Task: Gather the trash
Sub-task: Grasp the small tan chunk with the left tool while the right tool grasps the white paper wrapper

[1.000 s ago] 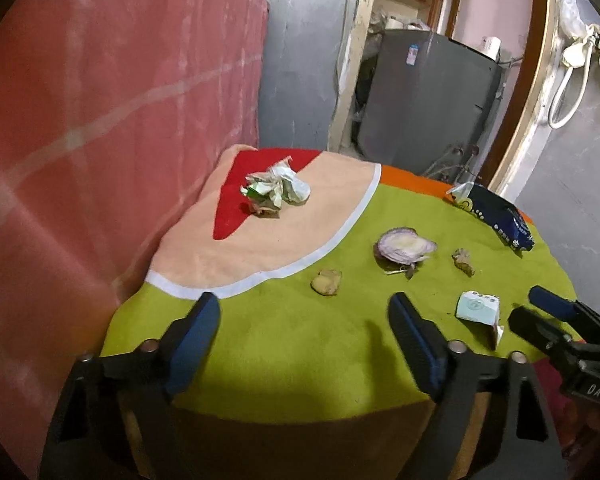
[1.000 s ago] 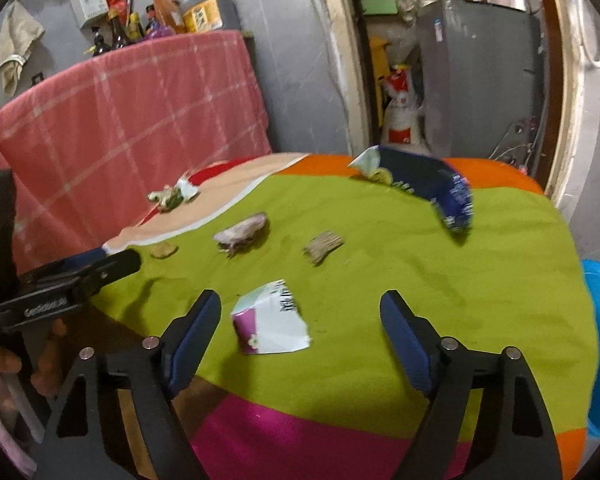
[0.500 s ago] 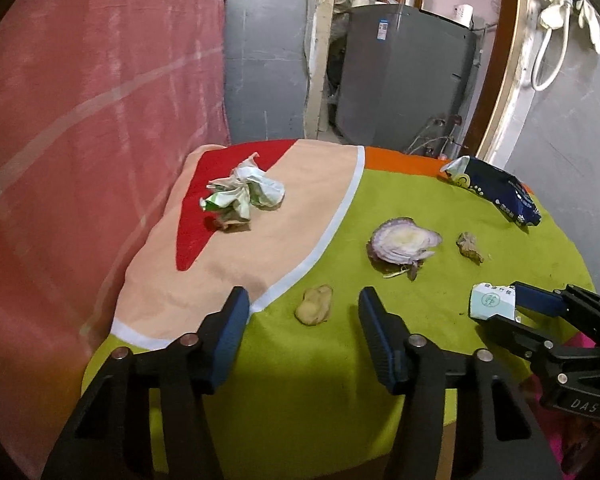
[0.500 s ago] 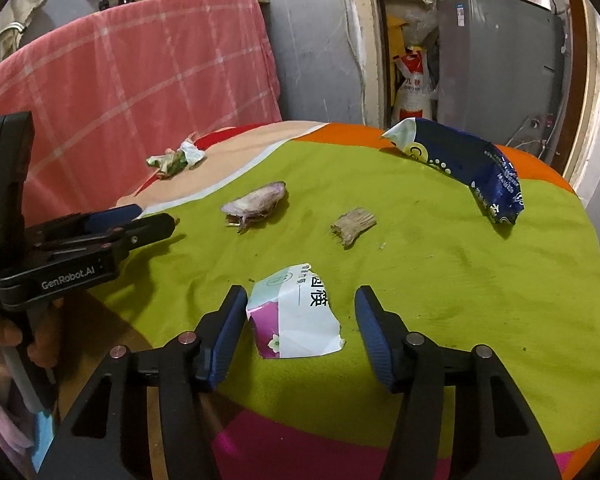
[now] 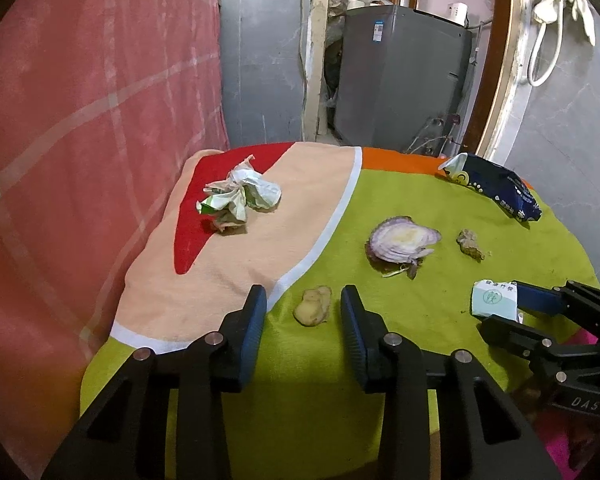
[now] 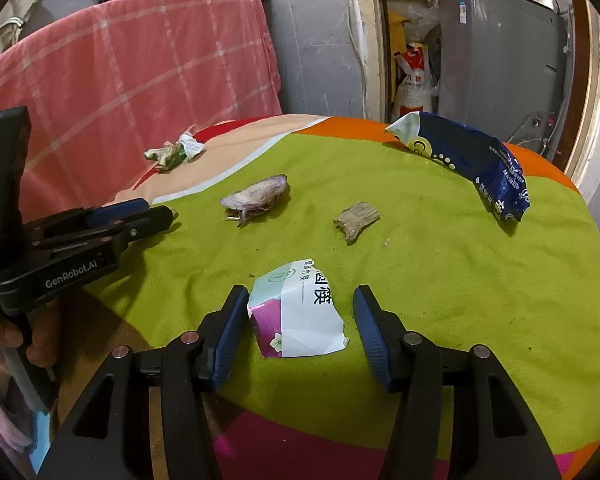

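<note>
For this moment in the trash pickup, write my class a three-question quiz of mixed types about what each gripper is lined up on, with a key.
1. True or false: the left gripper is shut on the ginger piece.
2. Multiple choice: between the right gripper's open fingers lies the
A. onion slice
B. torn white wrapper
C. blue snack bag
3. Fill in: the crumpled paper rests on the red and ____ part of the tablecloth.

Key
1. False; its fingers are open on either side of the piece.
2. B
3. peach
</note>
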Demonstrator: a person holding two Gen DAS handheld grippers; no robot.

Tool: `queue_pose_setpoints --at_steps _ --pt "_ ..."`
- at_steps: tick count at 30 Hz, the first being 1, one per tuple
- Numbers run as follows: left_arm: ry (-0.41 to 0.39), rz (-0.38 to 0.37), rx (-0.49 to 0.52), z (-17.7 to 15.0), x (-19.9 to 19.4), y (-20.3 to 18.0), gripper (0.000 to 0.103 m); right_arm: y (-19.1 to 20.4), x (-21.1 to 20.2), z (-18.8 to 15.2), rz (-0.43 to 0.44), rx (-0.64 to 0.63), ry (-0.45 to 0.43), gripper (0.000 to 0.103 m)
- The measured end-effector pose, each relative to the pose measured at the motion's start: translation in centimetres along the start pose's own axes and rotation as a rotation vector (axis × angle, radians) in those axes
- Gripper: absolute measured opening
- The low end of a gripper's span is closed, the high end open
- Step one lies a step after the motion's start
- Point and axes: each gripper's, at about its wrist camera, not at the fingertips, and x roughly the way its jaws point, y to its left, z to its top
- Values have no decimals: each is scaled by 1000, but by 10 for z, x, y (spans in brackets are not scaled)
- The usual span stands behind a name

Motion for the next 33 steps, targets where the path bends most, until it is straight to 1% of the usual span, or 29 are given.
queue_pose_setpoints --at_steps 3,7,10,13,15,18,22,23,25,26,28,33 --pt "-27 12 24 -1 -4 -4 33 0 1 0 6 6 -1 53" --pt "-56 -24 46 -2 -10 -7 33 0 1 0 9 9 -2 53" --pt "-28 -45 57 0 -4 -9 33 -1 1 0 9 9 -2 53" --pt "4 -61 58 1 3 -10 27 -1 1 0 11 10 -2 53" --pt "40 -44 55 1 10 -10 19 -1 1 0 12 11 -2 53" --pt "53 -47 43 1 13 -8 18 0 1 0 11 10 -1 53" --pt "62 -26 64 0 14 -11 17 -1 1 0 7 7 -1 53" --pt "65 -19 75 0 14 -13 13 0 1 0 4 5 0 52" --pt "67 -8 84 0 15 -15 12 1 1 -1 -7 3 1 47" --pt "67 -5 85 0 14 -15 11 1 1 -1 -8 4 1 42" --pt "67 -7 73 -1 13 -14 11 0 1 -1 -7 6 1 41" --pt "51 -37 -1 -4 3 -10 11 -1 -3 -3 9 17 -14 40"
